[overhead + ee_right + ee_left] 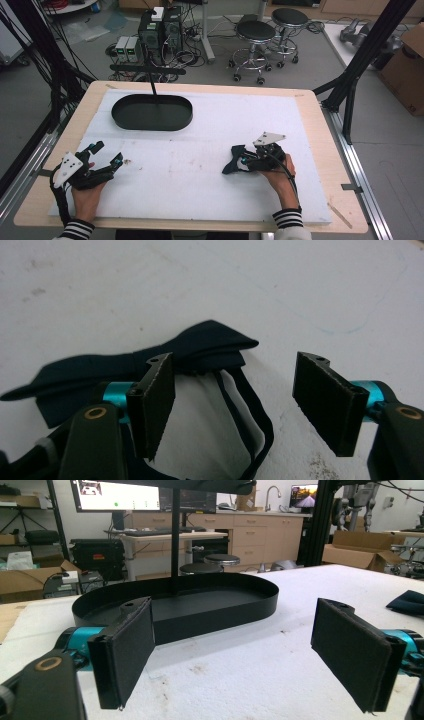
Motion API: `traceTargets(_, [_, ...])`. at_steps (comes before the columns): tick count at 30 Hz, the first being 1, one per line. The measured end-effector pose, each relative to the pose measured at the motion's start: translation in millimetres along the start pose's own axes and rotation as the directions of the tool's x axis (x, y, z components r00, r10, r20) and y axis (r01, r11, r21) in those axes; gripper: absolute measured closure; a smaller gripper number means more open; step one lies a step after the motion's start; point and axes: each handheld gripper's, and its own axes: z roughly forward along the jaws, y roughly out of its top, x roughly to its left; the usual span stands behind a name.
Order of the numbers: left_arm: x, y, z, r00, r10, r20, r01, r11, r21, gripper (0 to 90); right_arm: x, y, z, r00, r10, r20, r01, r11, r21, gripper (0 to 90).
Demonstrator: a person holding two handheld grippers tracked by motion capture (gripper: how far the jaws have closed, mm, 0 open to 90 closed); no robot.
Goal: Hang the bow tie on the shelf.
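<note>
A dark blue bow tie [234, 159] lies on the white mat [210, 150], toward the right side of the table [320, 150]. The right gripper [243, 161] is right over it, held in the person's right hand [280, 172]. In the right gripper view the bow tie [150, 365] sits between and just past the two black jaws, and its thin strap [255, 425] loops down between them. The jaws are apart and do not squeeze the bow tie. The left gripper [107, 156] rests near the left edge of the mat, far from the bow tie. Its jaws are wide open with nothing in them. A black oval tray [151, 112] sits farther back on the mat, and the left gripper points toward the tray [200, 610].
</note>
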Motion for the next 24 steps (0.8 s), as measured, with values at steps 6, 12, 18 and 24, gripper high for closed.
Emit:
traceTargets(6, [0.1, 0.0, -0.2, 1.0000, 0.001, 0.001, -0.001, 1.0000, 0.001, 17.9, 1.4, -1.1, 7.2, 0.9990, -0.045, 0.000, 0.045, 0.997, 0.056, 39.6])
traceTargets(12, [0.0, 0.0, -0.1, 1.0000, 0.002, 0.001, -0.002, 1.0000, 0.000, 17.9, -0.1, -2.7, 10.6, 0.9971, -0.076, 0.003, 0.076, 0.993, 0.090, 45.6])
traceTargets(18, [0.2, 0.1, -0.2, 1.0000, 0.001, 0.001, -0.001, 1.0000, 0.001, 17.9, -0.9, -3.8, 12.7, 0.9966, -0.082, -0.007, 0.082, 0.991, 0.108, 51.6])
traceTargets(24, [0.3, 0.0, -0.2, 1.0000, 0.000, 0.002, 0.000, 1.0000, 0.001, 17.9, -3.4, -3.6, 14.6, 0.9979, -0.064, -0.011, 0.065, 0.993, 0.099, 58.0])
